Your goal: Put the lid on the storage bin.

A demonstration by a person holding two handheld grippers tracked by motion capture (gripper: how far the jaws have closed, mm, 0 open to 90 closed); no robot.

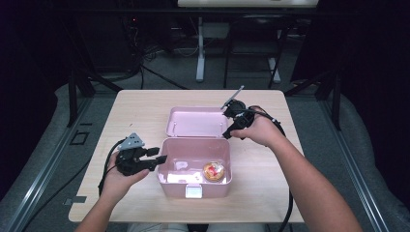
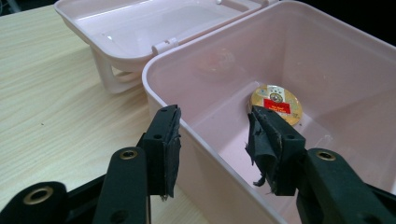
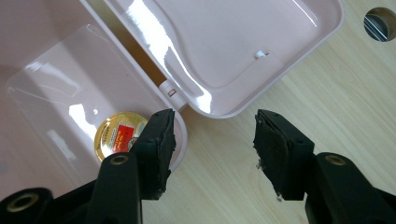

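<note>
— The pink box point(image 1: 194, 180) sits in the middle of the desk point(image 1: 130, 104), its lid point(image 1: 196, 122) thrown back flat behind it. See the left tool point(image 1: 158, 154)?

— Yes, at the box's left wall. In the left gripper view one jaw stands outside the wall and the other inside, straddling the rim, with a gap on either side, so it is released, not clenched on anything.

— And inside the box?

— A small round jar with a gold lid point(image 1: 213, 171) rests on the floor, toward the right corner.

— The right tool point(image 1: 231, 126)?

— It hangs near the lid's right rear corner by the hinge. Its jaws stand apart over bare desk with nothing between them. From above it's dark there, so I can't say whether it touches the lid.
</note>
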